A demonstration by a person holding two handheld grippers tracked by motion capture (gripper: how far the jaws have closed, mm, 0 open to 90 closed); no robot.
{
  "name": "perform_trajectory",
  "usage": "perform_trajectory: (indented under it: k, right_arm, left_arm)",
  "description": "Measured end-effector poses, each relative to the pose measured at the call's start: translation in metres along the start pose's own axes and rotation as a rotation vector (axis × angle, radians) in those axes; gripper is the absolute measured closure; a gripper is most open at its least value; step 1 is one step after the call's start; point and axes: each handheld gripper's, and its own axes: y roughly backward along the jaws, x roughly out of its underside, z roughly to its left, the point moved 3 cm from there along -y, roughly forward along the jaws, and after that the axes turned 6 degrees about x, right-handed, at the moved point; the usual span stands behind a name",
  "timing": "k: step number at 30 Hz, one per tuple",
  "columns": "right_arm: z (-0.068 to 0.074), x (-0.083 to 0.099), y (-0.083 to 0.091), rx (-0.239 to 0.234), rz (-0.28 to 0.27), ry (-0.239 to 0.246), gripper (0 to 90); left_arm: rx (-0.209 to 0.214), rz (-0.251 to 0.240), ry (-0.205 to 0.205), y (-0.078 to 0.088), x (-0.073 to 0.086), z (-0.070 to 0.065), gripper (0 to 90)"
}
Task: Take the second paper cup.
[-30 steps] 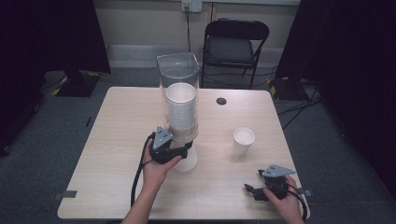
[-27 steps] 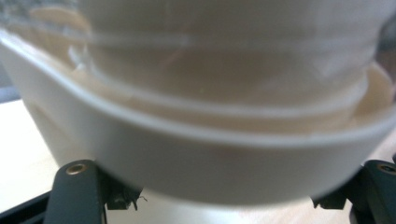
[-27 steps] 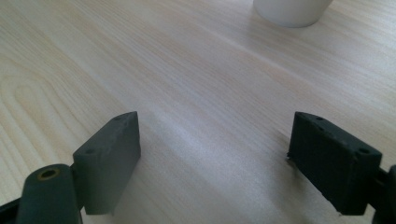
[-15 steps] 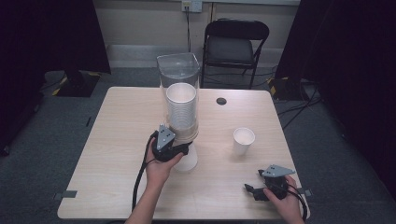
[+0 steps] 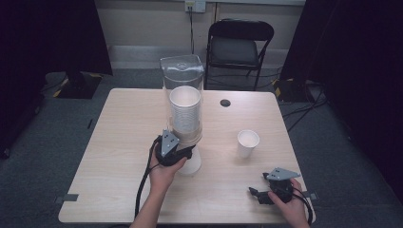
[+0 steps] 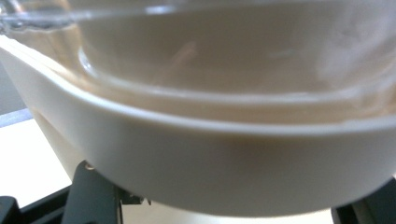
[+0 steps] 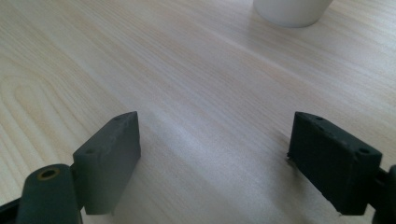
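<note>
Pulling at the lowest cup (image 5: 191, 161) under the clear dispenser (image 5: 183, 88), with 1 loose cup (image 5: 248, 142) already standing on the table (image 5: 104, 190).

Biggest risk, as I judge it: the left gripper (image 5: 186, 153) sits right against the dispenser's foot, so a sideways tug could tip the tall tube or drag 2 cups out of the stack (image 5: 185, 114) at once. In the left gripper view the cup's white rim (image 6: 196, 158) lies between the black jaws, 1 on each side, but whether they pinch it or merely flank it I cannot tell. The left hand (image 5: 164, 173) reaches forward, forearm angled in from the near edge. The right gripper (image 7: 215, 154) rests low by the near right corner, jaws spread wide over bare wood, holding nothing.
</note>
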Motion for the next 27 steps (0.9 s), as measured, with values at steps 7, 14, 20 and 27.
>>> perform_trajectory:
  k: [7,14,20,27]
  right_arm:
    - [0.000,0.000,0.000,0.000,0.000,0.000,15.9]
    - [0.000,0.000,0.000,0.000,0.000,0.000,15.9]
    - [0.000,0.000,0.000,0.000,0.000,0.000,15.9]
    - [0.000,0.000,0.000,-0.011,-0.001,0.000,15.6]
  left_arm:
    - [-0.017,-0.038,0.002,-0.001,0.005,-0.001,35.3]
    - [-0.020,-0.030,-0.001,-0.002,0.005,-0.003,35.6]
    - [-0.030,0.043,-0.012,-0.006,0.013,-0.002,35.7]
    - [-0.003,0.341,-0.051,-0.014,0.070,-0.010,36.5]
